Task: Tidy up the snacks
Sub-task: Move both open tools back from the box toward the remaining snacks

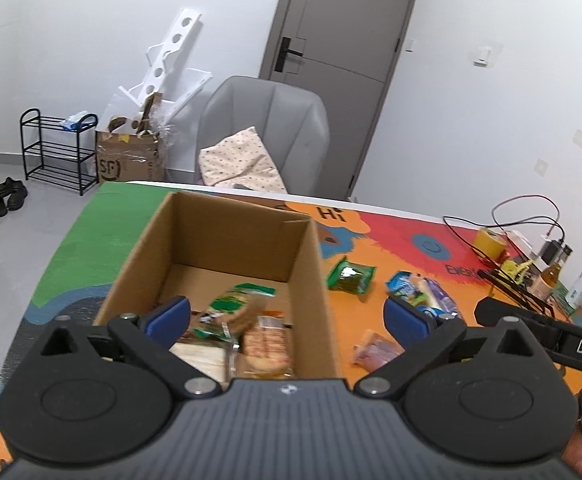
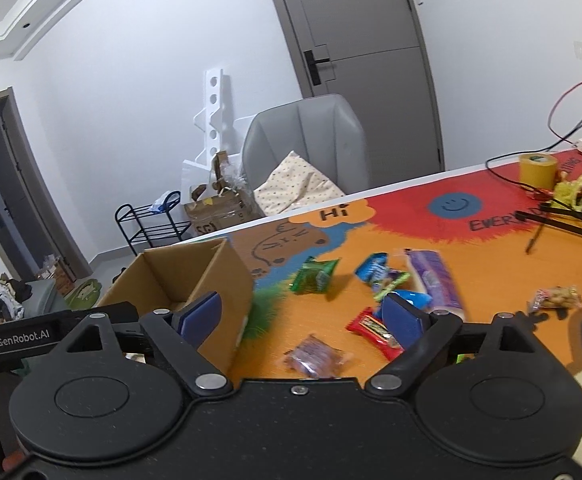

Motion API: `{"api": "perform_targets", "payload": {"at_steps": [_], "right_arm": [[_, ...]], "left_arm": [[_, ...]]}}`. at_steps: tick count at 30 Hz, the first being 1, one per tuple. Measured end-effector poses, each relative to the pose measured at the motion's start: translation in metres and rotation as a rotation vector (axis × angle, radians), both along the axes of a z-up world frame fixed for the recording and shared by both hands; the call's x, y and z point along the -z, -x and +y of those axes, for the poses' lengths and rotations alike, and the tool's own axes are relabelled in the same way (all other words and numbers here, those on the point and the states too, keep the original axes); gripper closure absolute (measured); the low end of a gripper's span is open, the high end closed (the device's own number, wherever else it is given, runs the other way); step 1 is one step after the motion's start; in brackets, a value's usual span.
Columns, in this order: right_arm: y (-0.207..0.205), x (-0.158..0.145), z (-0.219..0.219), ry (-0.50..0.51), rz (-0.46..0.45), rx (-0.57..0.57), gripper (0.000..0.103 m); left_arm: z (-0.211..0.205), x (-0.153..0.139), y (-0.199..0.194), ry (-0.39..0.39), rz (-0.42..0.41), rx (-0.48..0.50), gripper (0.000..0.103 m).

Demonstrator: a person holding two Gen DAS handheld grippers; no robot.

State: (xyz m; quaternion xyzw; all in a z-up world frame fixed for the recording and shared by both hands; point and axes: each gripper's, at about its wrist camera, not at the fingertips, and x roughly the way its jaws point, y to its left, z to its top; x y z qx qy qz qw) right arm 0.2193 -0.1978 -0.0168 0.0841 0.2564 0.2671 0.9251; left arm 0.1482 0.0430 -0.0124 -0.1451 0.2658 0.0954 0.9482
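1. The snacks are small sealed packets, some already in the box (image 1: 227, 240), the rest loose on the mat (image 2: 331, 248) to its right
2. In the box lie a green-and-white pack (image 1: 235, 304) and a tan biscuit pack (image 1: 269, 344), partly overlapping, with a pale flat packet under them
3. On the mat: a green pack (image 2: 314, 276) nearest the box, a blue pack (image 2: 377, 270), a long purple pack (image 2: 435, 280), a red bar (image 2: 375, 332), a small purple-pink pack (image 2: 315, 358) closest to the camera, and a nut pack (image 2: 557, 298) well apart to the right
4. Judged from their look, all are light, with thin crinkly film that is slick and gives under the pads; biscuit or chip contents would crush if squeezed hard
5. Best hold is probably across the narrow width at the middle, or on a crimped end seam where nothing breaks; flat packs need a pad slid under an edge
6. The left gripper (image 1: 287, 316) is spread wide with nothing between its pads, over the box's near right wall
7. The right gripper (image 2: 303, 312) is also wide and empty, over the red bar and the small purple-pink pack
8. Tape (image 2: 537, 170), cables and bottles sit at the mat's far right, clear of the snacks
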Motion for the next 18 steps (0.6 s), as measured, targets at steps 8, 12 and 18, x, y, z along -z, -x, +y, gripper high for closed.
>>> {"api": "perform_targets", "payload": {"at_steps": [8, 12, 18], "right_arm": [[0.005, 0.003, -0.034, -0.017, 0.003, 0.031, 0.011], [0.006, 0.004, -0.051, -0.026, 0.003, 0.054, 0.010], [0.009, 0.009, -0.077, -0.030, 0.009, 0.096, 0.010]], "left_arm": [[-0.028, -0.002, -0.005, -0.009, 0.001, 0.041, 0.001], [-0.045, -0.003, -0.008, -0.010, -0.004, 0.072, 0.000], [-0.071, -0.002, -0.013, -0.006, -0.005, 0.120, 0.000]]}}
